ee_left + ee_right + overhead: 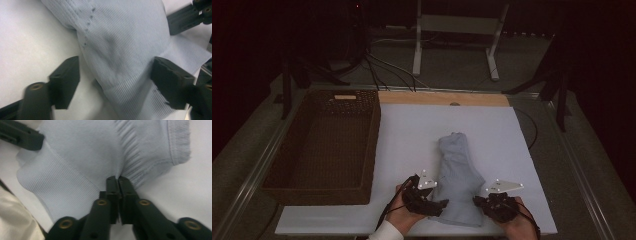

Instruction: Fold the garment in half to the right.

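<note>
At the near edge of the white table sheet [412, 125], the 2 black handheld grippers flank the near end of a pale blue ribbed knit garment [458, 180], folded into a long bundle. The right gripper [118, 180] sits at the garment's right near corner with its jaws pressed almost together, pinching a fold of the fabric where the ribbed cuff gathers; the cloth puckers at the tips. The left gripper [115, 75] sits at the left near corner with its jaws spread wide, 1 pad on either side of a hump of cloth; the left pad stands clear of the fabric, while the right pad lies against or just beside it, so this gripper is straddling, not gripping.

The garment's long axis runs away from the person, from between the 2 grippers toward the far edge of the sheet, leaning slightly left at its far end. Both grippers are equally near to it.

Farther left, well apart from the garment, lies a dark brown woven wicker basket [372, 145], rectangular, long side parallel to the garment. The left gripper is on the basket's side, so any carry toward it likely runs leftward.
</note>
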The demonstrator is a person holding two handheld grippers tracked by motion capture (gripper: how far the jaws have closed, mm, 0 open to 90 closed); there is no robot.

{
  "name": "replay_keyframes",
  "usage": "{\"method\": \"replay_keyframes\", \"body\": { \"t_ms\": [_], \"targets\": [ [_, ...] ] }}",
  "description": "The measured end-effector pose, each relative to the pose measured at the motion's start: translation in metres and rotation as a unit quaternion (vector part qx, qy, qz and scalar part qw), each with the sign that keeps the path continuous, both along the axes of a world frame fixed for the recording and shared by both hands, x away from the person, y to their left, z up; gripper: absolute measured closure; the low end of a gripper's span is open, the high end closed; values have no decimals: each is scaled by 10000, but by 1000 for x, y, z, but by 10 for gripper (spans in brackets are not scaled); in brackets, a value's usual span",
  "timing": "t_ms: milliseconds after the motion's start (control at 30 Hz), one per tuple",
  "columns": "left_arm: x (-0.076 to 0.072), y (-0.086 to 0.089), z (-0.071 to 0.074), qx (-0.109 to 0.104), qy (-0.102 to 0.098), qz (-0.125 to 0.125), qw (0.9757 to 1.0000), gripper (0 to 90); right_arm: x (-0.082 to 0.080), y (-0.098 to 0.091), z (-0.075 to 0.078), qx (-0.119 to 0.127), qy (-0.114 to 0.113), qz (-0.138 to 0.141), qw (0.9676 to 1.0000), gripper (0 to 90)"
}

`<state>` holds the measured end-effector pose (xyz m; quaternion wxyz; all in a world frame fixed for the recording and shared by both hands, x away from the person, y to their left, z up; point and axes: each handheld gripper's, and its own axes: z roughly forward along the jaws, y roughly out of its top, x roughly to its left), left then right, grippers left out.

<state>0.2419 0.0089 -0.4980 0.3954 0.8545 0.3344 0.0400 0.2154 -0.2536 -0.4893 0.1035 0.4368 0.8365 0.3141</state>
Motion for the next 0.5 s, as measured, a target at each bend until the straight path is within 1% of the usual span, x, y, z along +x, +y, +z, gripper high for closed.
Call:
{"method": "replay_keyframes", "body": {
  "t_ms": [67,100,133,200,267,367,500],
  "targets": [
    [-1,0,0,10,5,-47,10000,348,1,0,-1,-107,-34,-171,9998,651],
    [-1,-1,1,15,19,-60,10000,364,2,-1,-2,-129,-22,-251,9996,585],
    [-1,-1,1,25,27,-85,10000,384,2,-1,-3,-175,5,-318,9993,543],
    [-1,-1,1,31,23,-108,9999,431,4,-1,-4,-173,72,-446,9988,488],
    [-1,-1,1,51,45,-128,9999,482,4,-2,-5,-171,125,-509,9985,460],
    [-1,1,2,45,64,-155,9998,611,5,-1,-6,-133,197,-539,9983,444],
    [-1,2,4,90,54,-239,9997,709,3,-2,-4,-28,253,-551,9982,428]
  ]
}}
